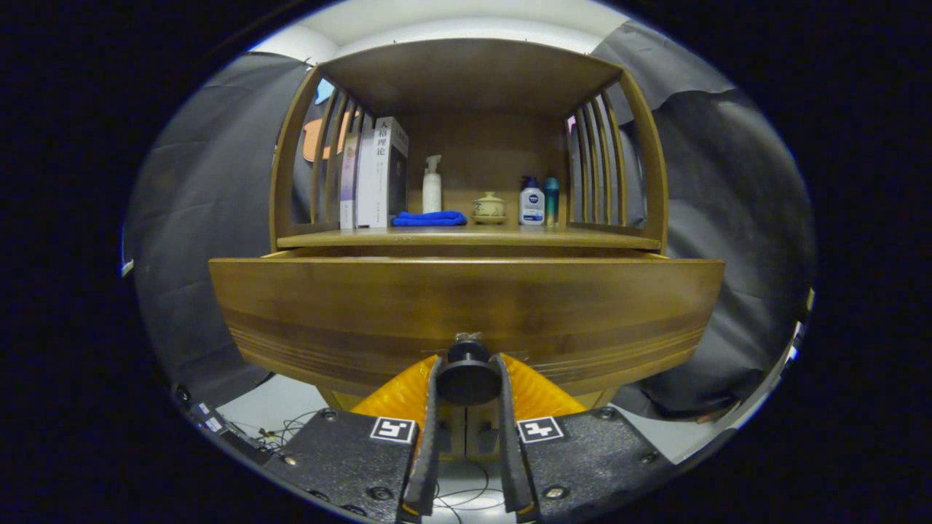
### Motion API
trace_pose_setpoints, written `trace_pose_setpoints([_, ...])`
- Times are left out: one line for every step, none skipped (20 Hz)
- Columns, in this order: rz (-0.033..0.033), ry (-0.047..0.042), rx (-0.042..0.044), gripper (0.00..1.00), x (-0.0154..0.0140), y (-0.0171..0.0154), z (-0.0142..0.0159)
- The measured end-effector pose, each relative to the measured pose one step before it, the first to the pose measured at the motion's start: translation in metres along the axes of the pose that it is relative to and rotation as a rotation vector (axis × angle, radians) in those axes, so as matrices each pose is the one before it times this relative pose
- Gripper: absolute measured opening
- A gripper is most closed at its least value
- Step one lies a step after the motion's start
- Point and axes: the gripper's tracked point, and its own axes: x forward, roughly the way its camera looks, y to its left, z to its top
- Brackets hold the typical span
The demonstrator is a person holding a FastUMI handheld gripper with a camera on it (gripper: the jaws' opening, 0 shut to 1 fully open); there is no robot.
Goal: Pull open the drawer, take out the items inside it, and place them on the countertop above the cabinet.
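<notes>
so my claw is clamped on the knob of the drawer; pulling off-axis, i could slip off it.

Gripper — level, aimed straight ahead; two fingers run forward nearly parallel, slightly converging toward the tips, closed on the round drawer knob — one finger pressed to each side of it
</notes>
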Motion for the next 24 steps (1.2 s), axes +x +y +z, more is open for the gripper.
trace_pose_setpoints([0.00061, 0.00260, 0.00436, 0.38, -0.00485, -0.00014, -0.00161])
trace_pose_setpoints([-0.00054, 0.00374, -0.00273, 0.38, -0.00524, 0.00092, -0.00181])
trace_pose_setpoints([-0.00202, -0.00296, -0.01582, 0.38, -0.00715, -0.00018, -0.00149])
trace_pose_setpoints([0.00097, -0.00079, -0.00438, 0.37, -0.00337, -0.00110, -0.00271])
trace_pose_setpoints([0.00523, 0.00713, -0.00026, 0.38, -0.00460, 0.00081, -0.00526])
trace_pose_setpoints([0.00911, 0.01274, 0.00849, 0.38, -0.00485, 0.00111, -0.00354])
trace_pose_setpoints([0.00386, -0.01127, 0.00255, 0.38, -0.00256, 0.00132, 0.00231])
trace_pose_setpoints([-0.00321, 0.00999, -0.00348, 0.37, -0.00345, -0.00115, -0.00370])
trace_pose_setpoints([-0.00048, 0.00301, 0.00597, 0.37, -0.00388, -0.00102, 0.00084])
trace_pose_setpoints([0.00066, 0.00111, 0.00792, 0.37, -0.00500, 0.00001, -0.00460])
trace_pose_setpoints([-0.00050, 0.00306, -0.00423, 0.37, 0.00230, 0.00126, 0.00167])
trace_pose_setpoints([0.00019, 0.00145, 0.00424, 0.37, 0.00071, -0.00069, -0.00091])
trace_pose_setpoints([0.00137, 0.00138, -0.00169, 0.37, -0.00025, 0.00185, -0.00060])
trace_pose_setpoints([-0.00214, -0.00529, -0.01267, 0.37, -0.00138, -0.00308, -0.00049])
trace_pose_setpoints([-0.00919, -0.00373, -0.00245, 0.37, 0.00055, -0.00133, 0.00033])
trace_pose_setpoints([-0.00327, -0.00446, -0.01362, 0.38, -0.00301, -0.00201, -0.00096])
trace_pose_setpoints([0.00451, 0.00095, 0.01153, 0.38, -0.00314, -0.00067, -0.00120])
trace_pose_setpoints([0.00753, 0.00734, 0.02275, 0.54, -0.00745, -0.00010, -0.00286])
trace_pose_setpoints([0.01595, -0.00098, 0.02258, 0.70, -0.00728, -0.00064, 0.00269])
trace_pose_setpoints([-0.00090, -0.00090, 0.02314, 0.86, -0.00892, -0.00593, 0.00949])
trace_pose_setpoints([-0.00395, -0.01583, 0.02011, 1.00, -0.00583, -0.00943, 0.01453])
trace_pose_setpoints([-0.01008, -0.02012, 0.01356, 1.00, -0.00413, -0.00947, 0.01795])
trace_pose_setpoints([-0.01384, -0.02642, 0.00704, 1.00, -0.00474, -0.00883, 0.02098])
trace_pose_setpoints([-0.01646, -0.02393, -0.00142, 1.00, -0.00355, -0.00998, 0.02574])
